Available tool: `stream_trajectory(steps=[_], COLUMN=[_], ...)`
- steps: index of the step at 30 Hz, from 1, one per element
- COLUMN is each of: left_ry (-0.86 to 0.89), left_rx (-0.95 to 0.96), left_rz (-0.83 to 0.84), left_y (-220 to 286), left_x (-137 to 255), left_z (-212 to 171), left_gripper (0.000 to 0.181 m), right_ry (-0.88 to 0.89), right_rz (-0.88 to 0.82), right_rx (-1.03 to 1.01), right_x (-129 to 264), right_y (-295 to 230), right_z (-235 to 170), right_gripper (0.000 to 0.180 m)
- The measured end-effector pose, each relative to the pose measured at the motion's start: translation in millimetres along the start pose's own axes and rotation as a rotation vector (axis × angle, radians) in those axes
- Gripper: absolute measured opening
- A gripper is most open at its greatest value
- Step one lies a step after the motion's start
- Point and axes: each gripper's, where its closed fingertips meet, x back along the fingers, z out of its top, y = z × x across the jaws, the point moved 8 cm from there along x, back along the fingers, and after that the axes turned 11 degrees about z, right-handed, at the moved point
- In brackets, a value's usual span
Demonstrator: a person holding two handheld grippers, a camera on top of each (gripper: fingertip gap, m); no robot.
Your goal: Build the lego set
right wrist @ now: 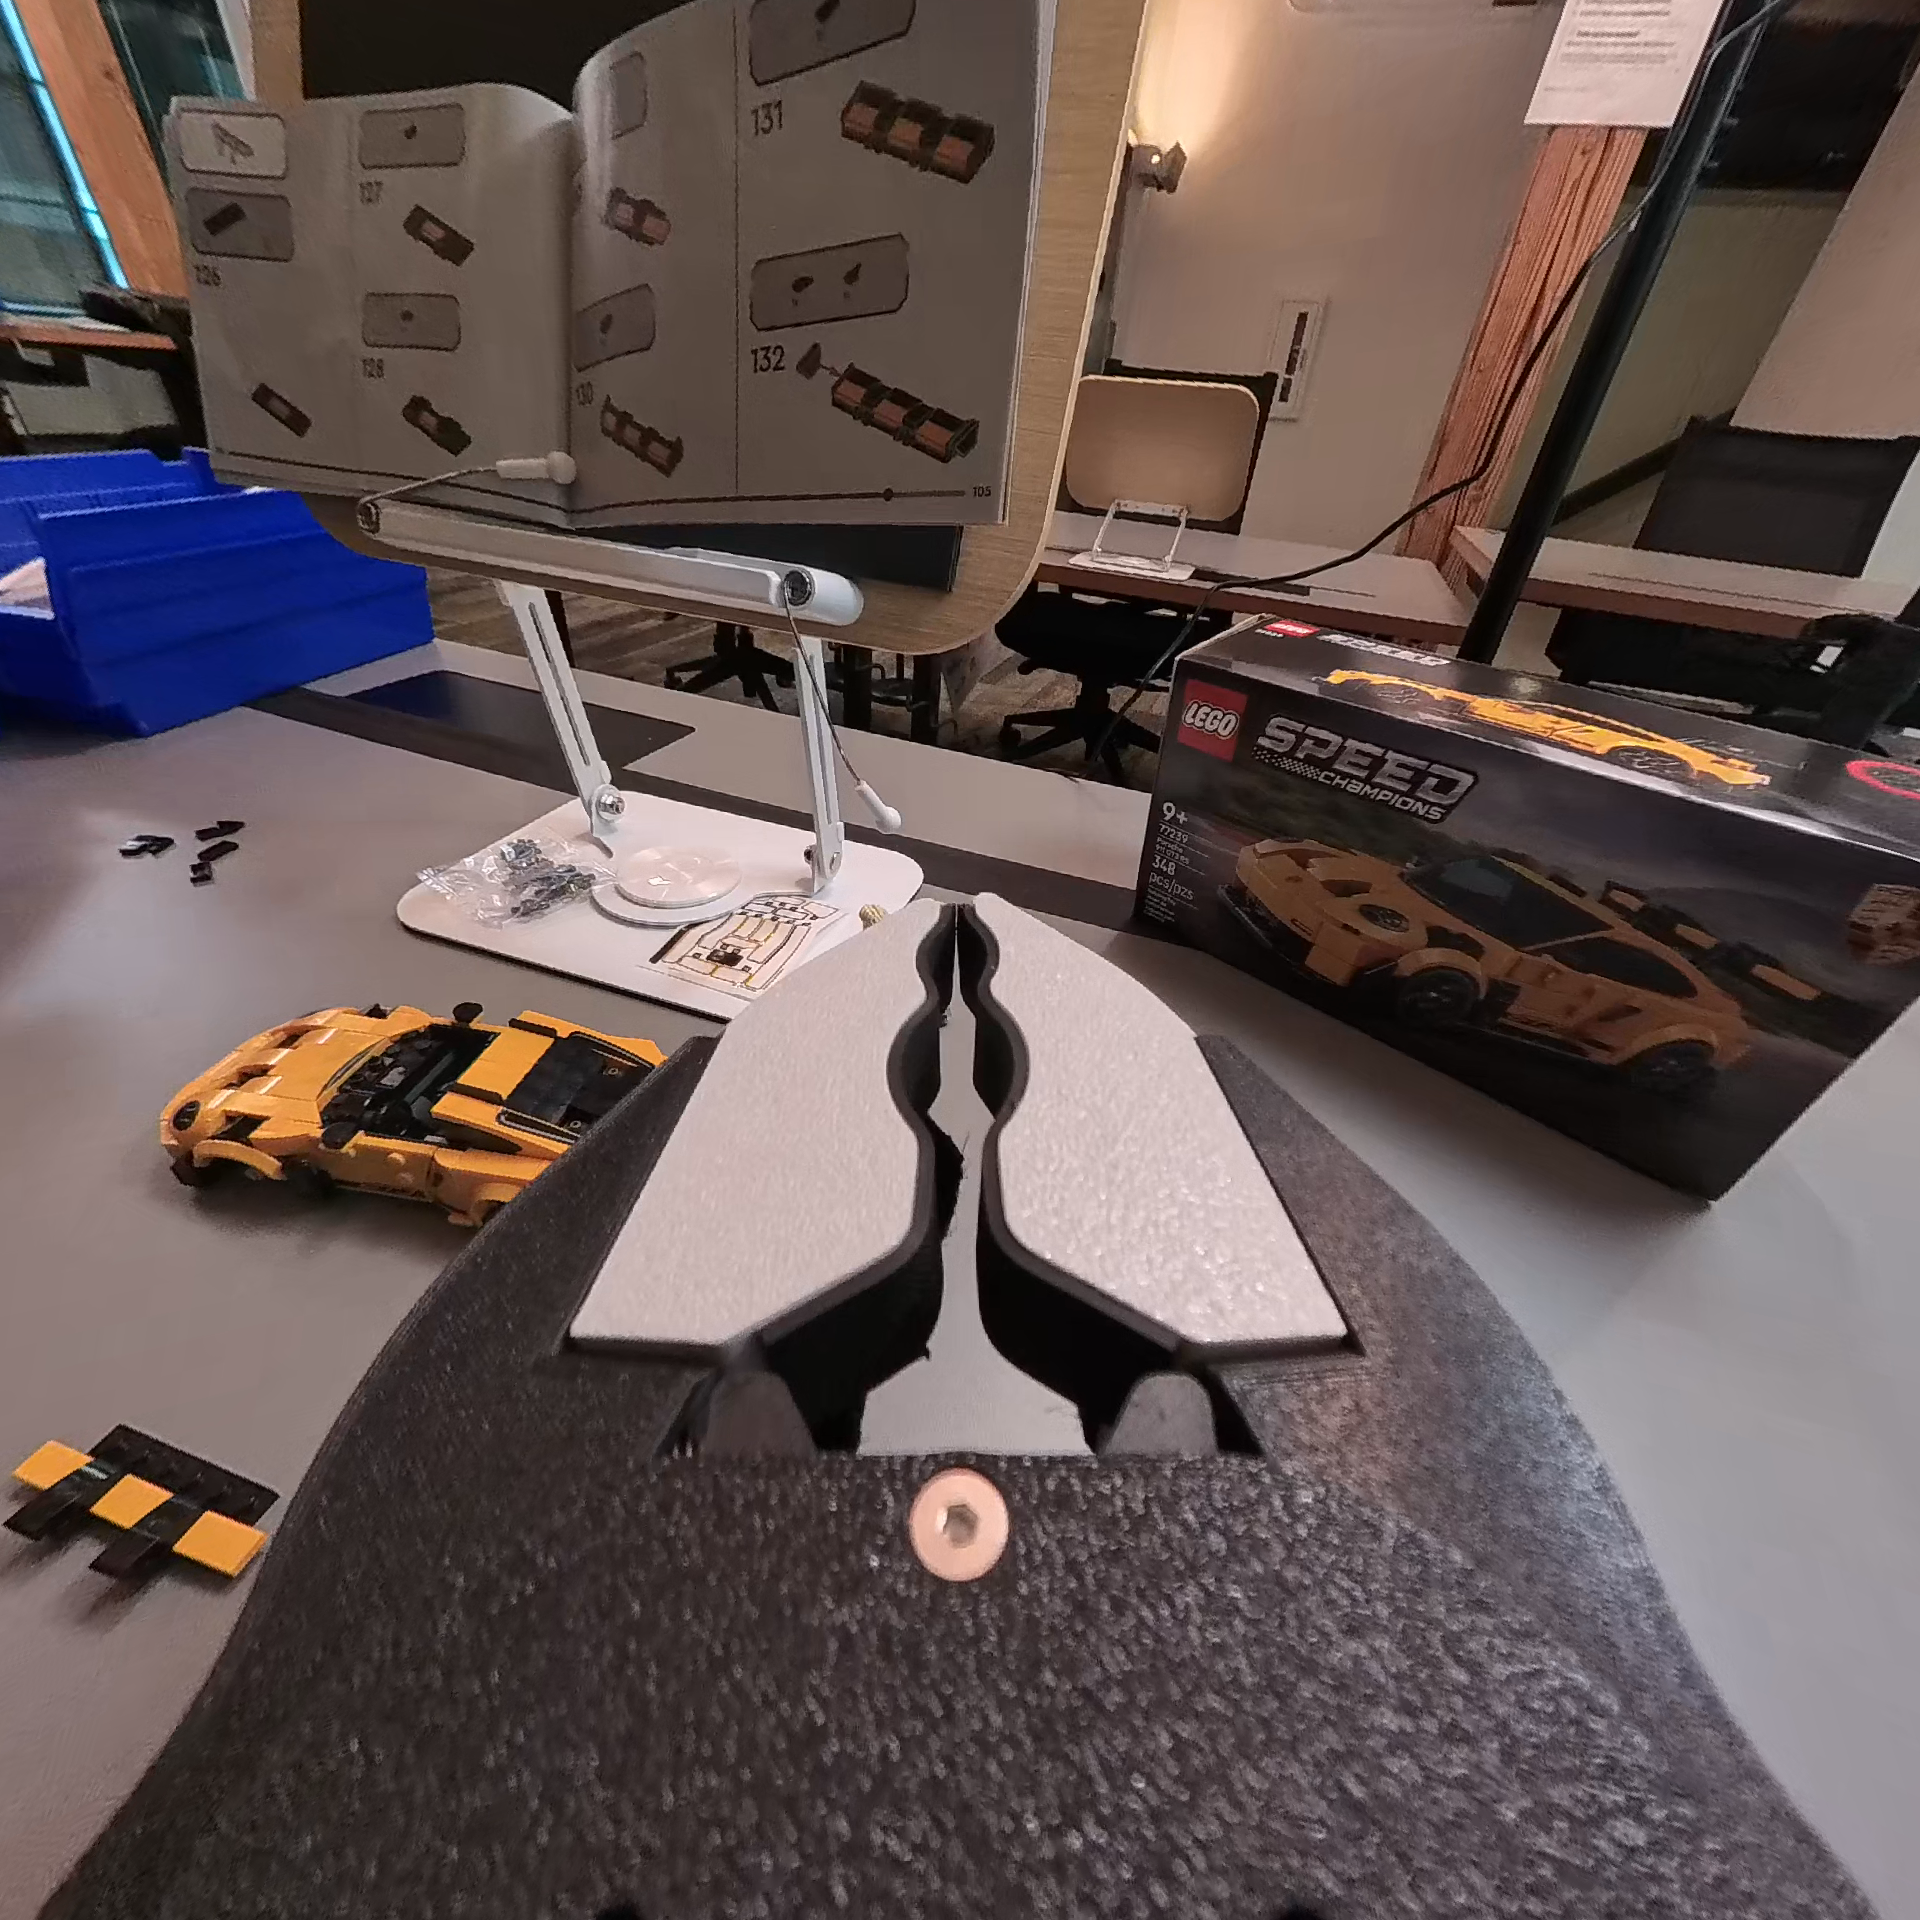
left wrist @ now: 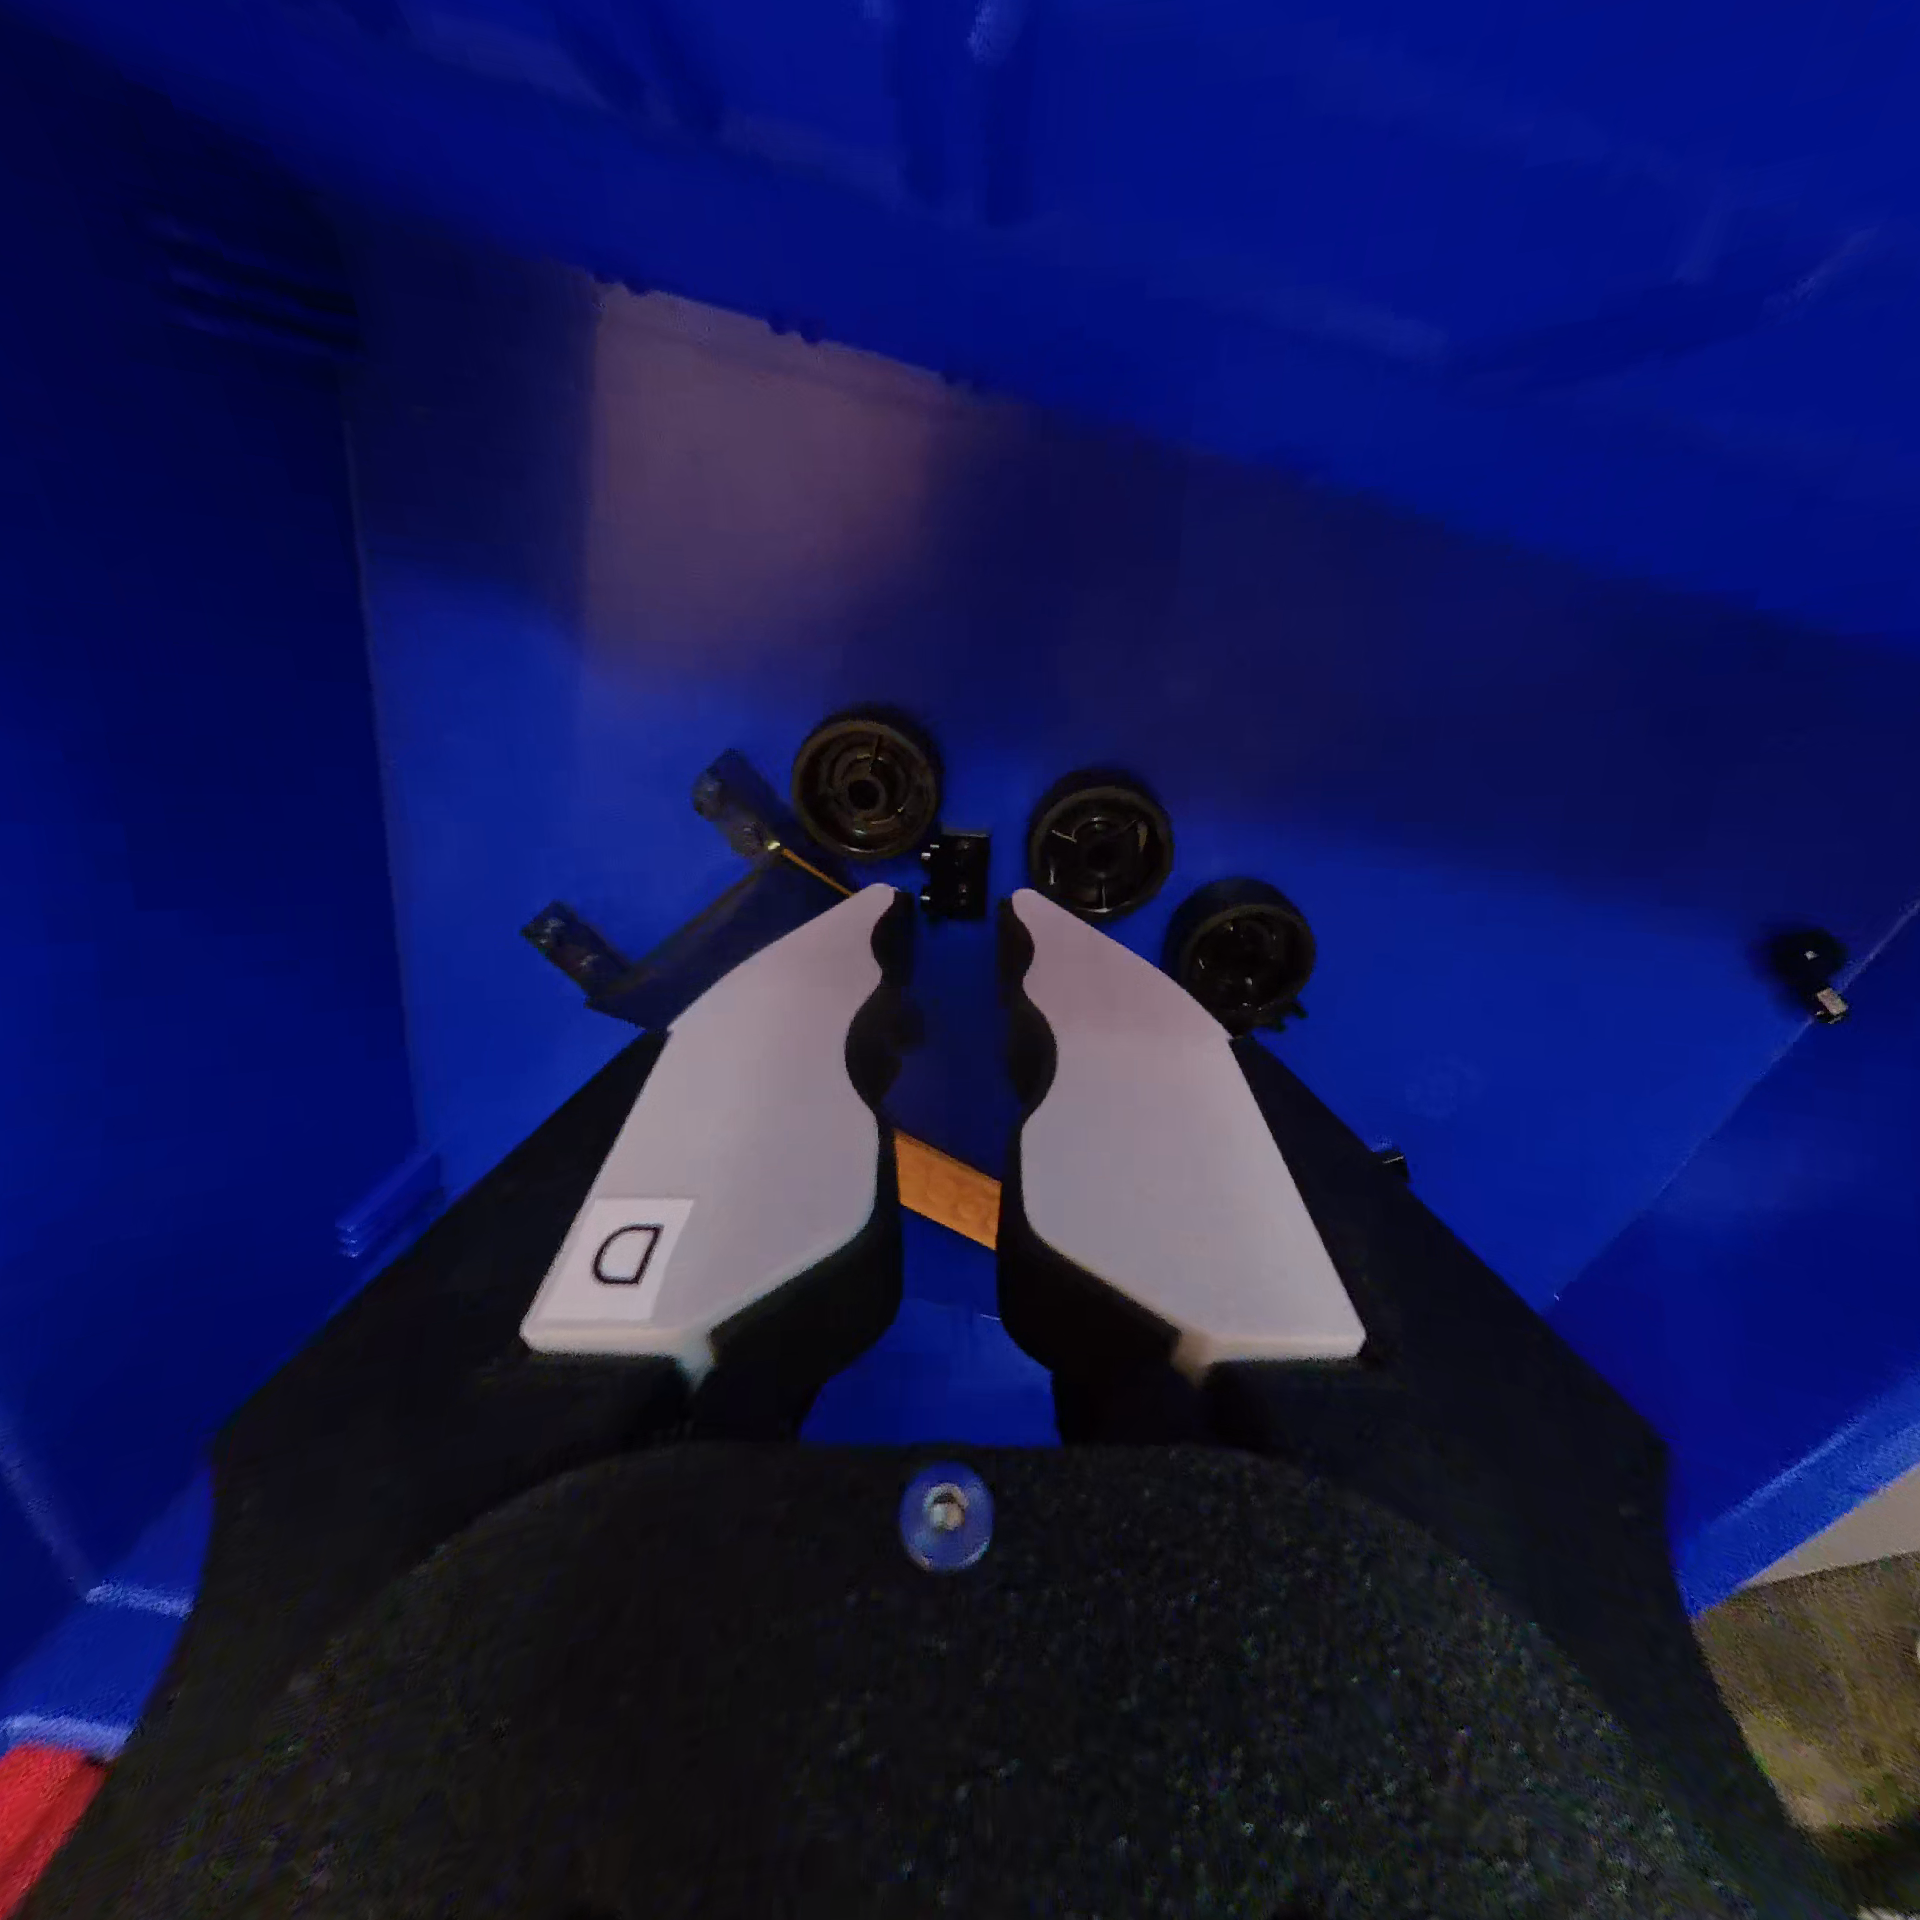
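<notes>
Three black wheels [left wrist: 1101, 844] in blue bin [left wrist: 1351, 623], one yellow car [right wrist: 405, 1107]

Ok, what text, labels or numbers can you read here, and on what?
I cannot quote writing; these bear it.
White sticker on left gripper finger: one mark.
Open booklet on the stand: printed numbers.
Black set box on the table: printing.
Sticker sheet on stand base: too small.
Paper sheet, top right: too small.

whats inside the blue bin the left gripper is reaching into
Three black wheels, a small black piece, a dark bracket-like part, an orange strip. The left gripper covers the bin floor beneath it.
</notes>
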Motion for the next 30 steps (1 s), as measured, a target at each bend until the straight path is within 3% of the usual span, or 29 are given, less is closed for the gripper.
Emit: stream_trajectory(steps=[6, 11, 15, 18, 24, 30], left_ry=[-0.007, 0.22, 0.422, 0.517, 0.618, 0.636], left_rx=[-0.019, 0.036, -0.098, -0.268, -0.559, -0.629], left_rz=[0.057, 0.18, 0.212, 0.174, -0.097, -0.252], left_y=[-0.5, 5.7, 71.6, 147.8, 305.1, 391.5], left_x=[10.5, 96.1, 170.7, 195.7, 170.1, 120.7], left_z=[1.0, 18.6, 52.6, 80.6, 123.8, 158.6], left_gripper=[0.012, 0.012, 0.011, 0.012, 0.011, 0.011], right_ry=[-0.003, 0.012, 0.019, 0.031, 0.059, 0.038], right_rz=[0.005, 0.014, 0.022, 0.026, 0.027, 0.099], right_rx=[-0.005, -0.007, -0.006, -0.003, 0.014, 0.036], right_x=[-0.7, 0.3, 0.8, 2.9, 8.9, 15.1], right_y=[0.0, -0.8, -2.3, -3.5, -5.4, -29.2], right_z=[-0.4, 2.1, 3.3, 6.1, 12.4, 12.4], right_gripper=[0.0, 0.0, 0.0, 0.0, 0.0, 0.001])
